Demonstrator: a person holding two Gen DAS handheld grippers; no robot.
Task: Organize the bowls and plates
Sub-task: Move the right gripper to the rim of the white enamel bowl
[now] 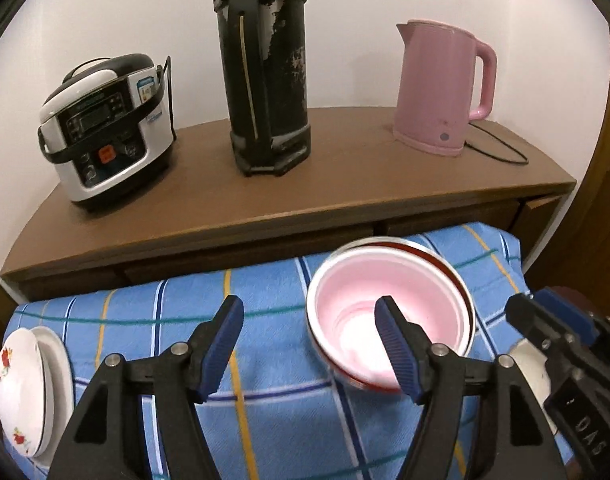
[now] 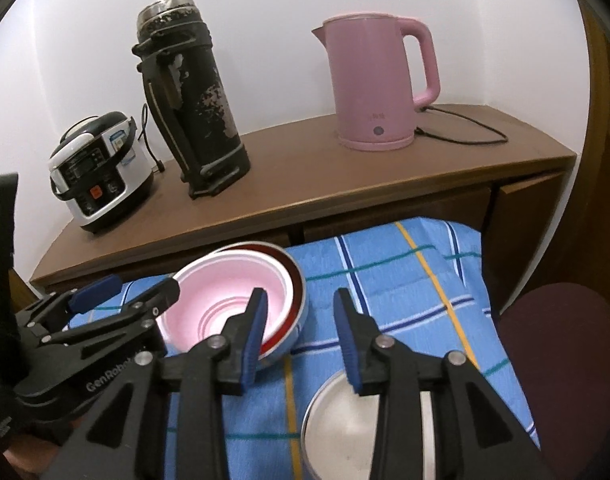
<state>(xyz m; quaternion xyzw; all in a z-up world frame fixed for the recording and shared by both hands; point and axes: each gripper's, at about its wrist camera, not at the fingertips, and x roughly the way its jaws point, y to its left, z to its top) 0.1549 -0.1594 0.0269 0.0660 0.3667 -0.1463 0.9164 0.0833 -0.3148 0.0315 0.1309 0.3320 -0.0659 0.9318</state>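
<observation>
A pink bowl sits nested inside a red-and-white bowl on the blue checked cloth. My left gripper is open; its right finger stands in front of the pink bowl and nothing is pressed between the pads. My right gripper is open as well, its left finger overlapping the nested bowls' near rim, with no pad pressing on it. Below it lies a pale metal-rimmed bowl. Two stacked flowered plates lie at the cloth's left edge. Each gripper shows in the other view: right, left.
Behind the cloth runs a brown cabinet top carrying a rice cooker, a tall black flask and a pink kettle with its cord. A dark red stool stands at the right of the cloth.
</observation>
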